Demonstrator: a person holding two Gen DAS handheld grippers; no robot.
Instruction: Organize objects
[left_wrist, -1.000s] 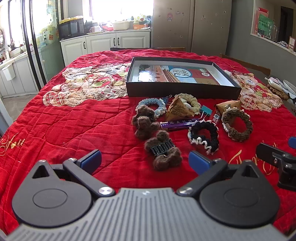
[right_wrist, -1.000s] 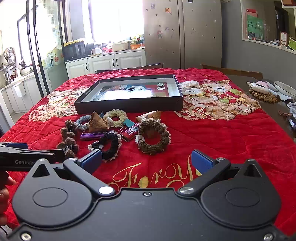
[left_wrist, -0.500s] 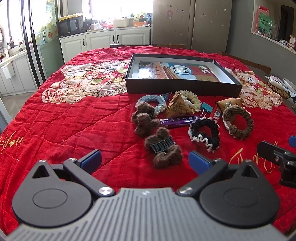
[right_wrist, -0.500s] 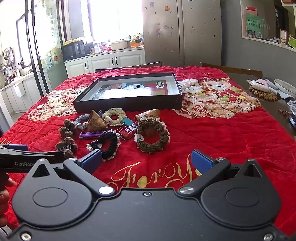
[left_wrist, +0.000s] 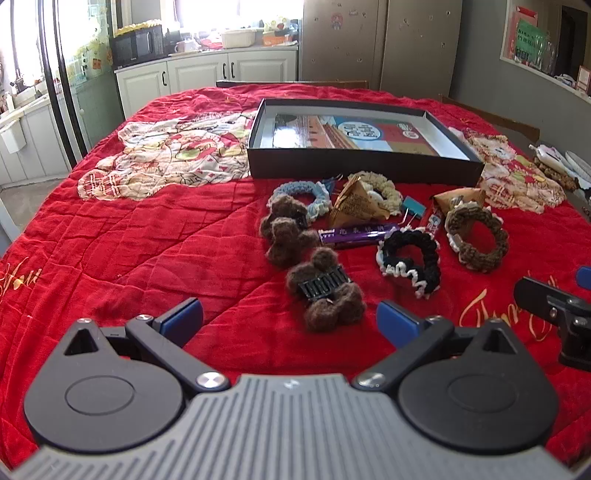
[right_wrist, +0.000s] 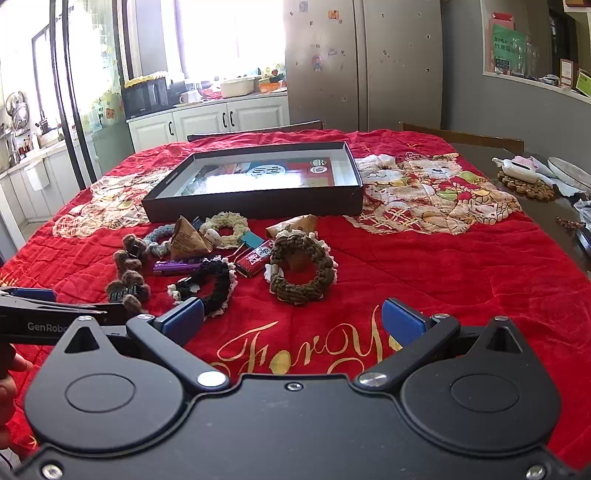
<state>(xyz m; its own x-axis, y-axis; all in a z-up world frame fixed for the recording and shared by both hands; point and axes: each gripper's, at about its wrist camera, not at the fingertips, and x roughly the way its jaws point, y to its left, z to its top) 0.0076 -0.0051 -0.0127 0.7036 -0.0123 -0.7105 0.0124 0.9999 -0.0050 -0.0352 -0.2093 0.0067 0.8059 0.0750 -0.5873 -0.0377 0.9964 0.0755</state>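
Observation:
On the red quilt lies a cluster of small items in front of a shallow black box. Nearest my open left gripper is a fuzzy brown hair clip. A second brown clip, a blue scrunchie, a cream scrunchie, a black-and-white scrunchie and a brown braided scrunchie lie around a purple bar, a brown paper packet and a red packet. My right gripper hangs open over the gold lettering, holding nothing.
The table's right edge shows a wooden surface with a trivet and white object. Chair backs stand behind the table. Kitchen cabinets and a fridge are beyond. A hand holds the left gripper.
Both grippers have edged slightly forward toward the cluster; the items appear a bit lower and closer in the views. Nothing was picked up or moved.

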